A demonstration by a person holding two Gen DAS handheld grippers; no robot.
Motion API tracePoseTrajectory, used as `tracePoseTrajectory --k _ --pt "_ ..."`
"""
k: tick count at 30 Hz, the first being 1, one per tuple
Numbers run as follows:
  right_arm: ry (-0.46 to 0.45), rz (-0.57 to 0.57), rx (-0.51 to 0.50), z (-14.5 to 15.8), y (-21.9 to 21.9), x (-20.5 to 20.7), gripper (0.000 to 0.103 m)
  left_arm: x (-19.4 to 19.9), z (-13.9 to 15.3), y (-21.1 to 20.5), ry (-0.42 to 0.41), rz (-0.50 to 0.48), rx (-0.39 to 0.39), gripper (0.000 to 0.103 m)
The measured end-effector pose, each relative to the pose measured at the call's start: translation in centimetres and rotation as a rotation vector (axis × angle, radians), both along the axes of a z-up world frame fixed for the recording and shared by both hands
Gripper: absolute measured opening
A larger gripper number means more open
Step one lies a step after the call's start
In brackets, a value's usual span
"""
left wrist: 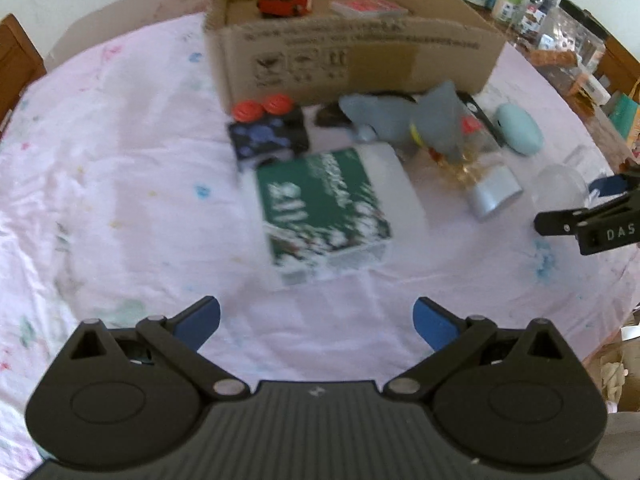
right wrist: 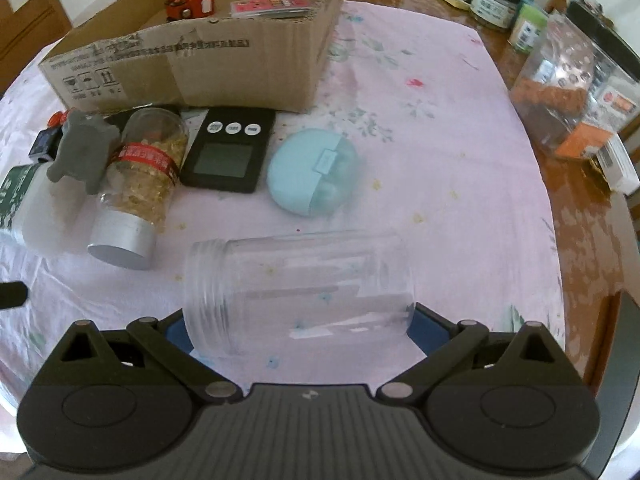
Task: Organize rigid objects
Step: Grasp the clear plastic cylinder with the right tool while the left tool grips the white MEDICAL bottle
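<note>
Blue-padded and black, the right gripper (right wrist: 298, 330) has its fingers spread around a clear plastic jar (right wrist: 298, 290) lying on its side on the pink floral tablecloth (right wrist: 440, 160), threaded mouth to the left; whether the pads press the jar cannot be told. The left gripper (left wrist: 316, 320) is spread wide and empty above the cloth. Just beyond it lies a green and white box (left wrist: 324, 210) with blurred print that cannot be read. Past the clear jar, a lidded jar of golden flakes with a silver cap and red label (right wrist: 138, 192) lies on its side, a grey toy animal (right wrist: 82, 148) leaning on it. To the right sit a black digital scale with three round buttons (right wrist: 228, 150) and a pale blue rounded case (right wrist: 314, 172). Farther off stands an open cardboard box (right wrist: 200, 64) printed with handling symbols and unreadable text, holding a red toy car (right wrist: 190, 5) and a pink card pack (right wrist: 272, 5). Letters "DAS" show on the right gripper's side in the left wrist view.
</note>
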State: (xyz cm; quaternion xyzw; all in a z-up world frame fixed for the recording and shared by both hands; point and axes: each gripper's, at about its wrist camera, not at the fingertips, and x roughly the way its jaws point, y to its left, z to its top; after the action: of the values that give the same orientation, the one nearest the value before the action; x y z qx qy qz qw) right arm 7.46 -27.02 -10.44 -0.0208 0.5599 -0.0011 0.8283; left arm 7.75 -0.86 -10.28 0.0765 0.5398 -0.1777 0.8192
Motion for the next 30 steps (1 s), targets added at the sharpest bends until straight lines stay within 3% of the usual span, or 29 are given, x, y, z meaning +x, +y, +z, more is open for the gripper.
tracePoseTrajectory --k 3,15,23,30 --pt "0.0 0.027 0.001 0.0 0.0 0.0 0.103 -0.2 -0.4 -1.0 -0.046 0.006 0.039 0.103" --pt "-0.037 0.077 0.004 0.0 -0.2 -0.1 0.103 1.6 -0.5 -3.9 -0.085 0.102 0.033 0.102" --pt "-0.062 0.067 0.004 -0.1 -0.1 0.3 0.103 2.4 0.4 -3.7 -0.111 0.157 0.023 0.102" --pt "-0.057 0.046 0.002 -0.2 0.3 1.1 0.103 2.8 0.9 -3.8 -0.135 0.15 0.03 0.093"
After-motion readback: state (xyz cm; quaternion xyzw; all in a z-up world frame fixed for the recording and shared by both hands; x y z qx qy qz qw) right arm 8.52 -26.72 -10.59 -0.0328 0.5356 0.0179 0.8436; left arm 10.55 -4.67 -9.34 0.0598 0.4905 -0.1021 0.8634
